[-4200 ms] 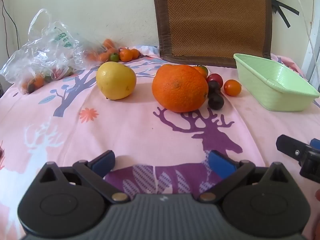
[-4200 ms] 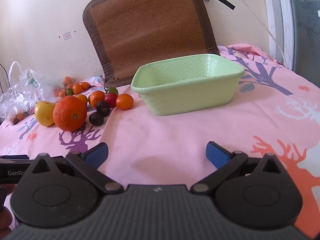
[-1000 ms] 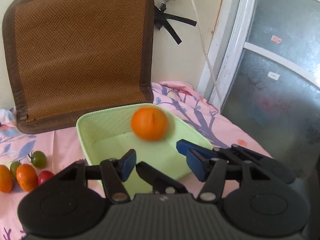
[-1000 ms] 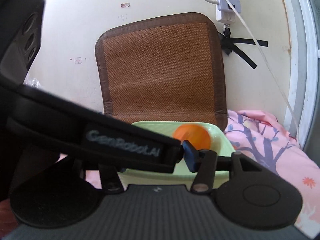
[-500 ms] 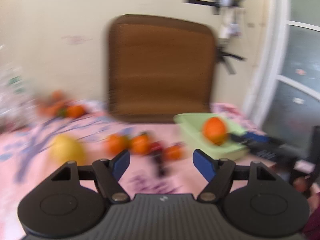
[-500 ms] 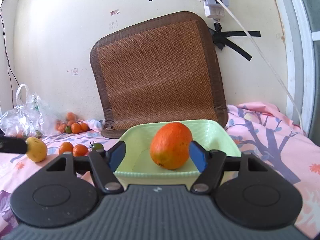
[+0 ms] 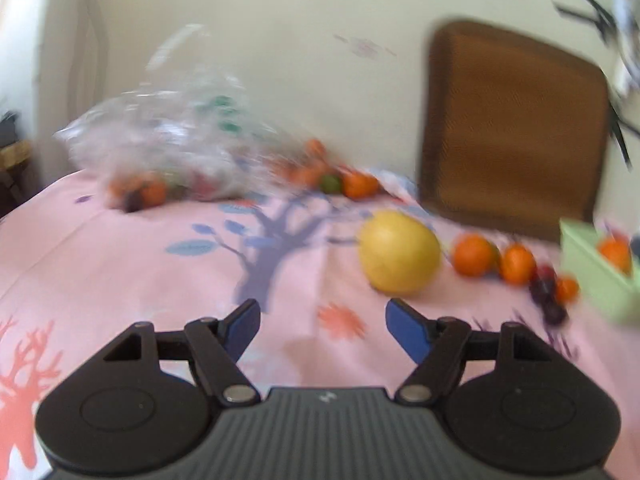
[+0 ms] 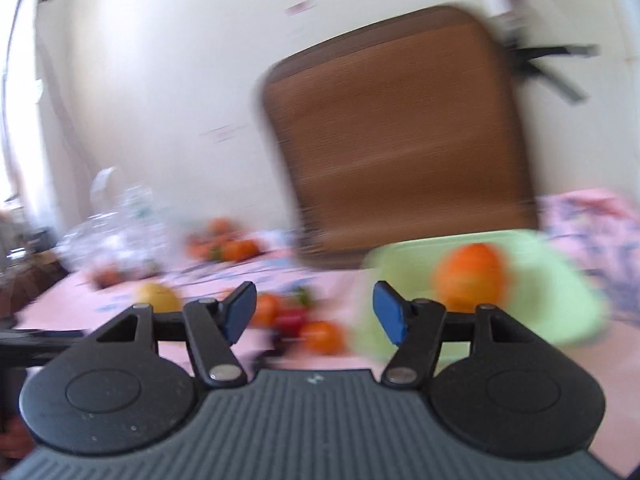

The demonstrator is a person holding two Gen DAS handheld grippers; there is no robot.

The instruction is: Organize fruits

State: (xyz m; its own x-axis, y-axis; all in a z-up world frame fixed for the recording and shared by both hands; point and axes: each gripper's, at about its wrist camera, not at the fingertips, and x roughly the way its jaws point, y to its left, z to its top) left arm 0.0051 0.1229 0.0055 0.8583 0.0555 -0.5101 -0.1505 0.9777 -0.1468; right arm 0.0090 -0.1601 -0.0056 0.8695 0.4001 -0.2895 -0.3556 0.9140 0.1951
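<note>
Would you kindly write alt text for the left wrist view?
Blurred view: the open, empty left claw faces a yellow fruit on a pink tablecloth. Small oranges and a green basket lie right; a plastic bag sits behind.

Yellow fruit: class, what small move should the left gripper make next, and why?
Probably ease the open left gripper forward and rightward to straddle the yellow fruit: it lies loose on the cloth, while the orange already sits in the basket.
</note>
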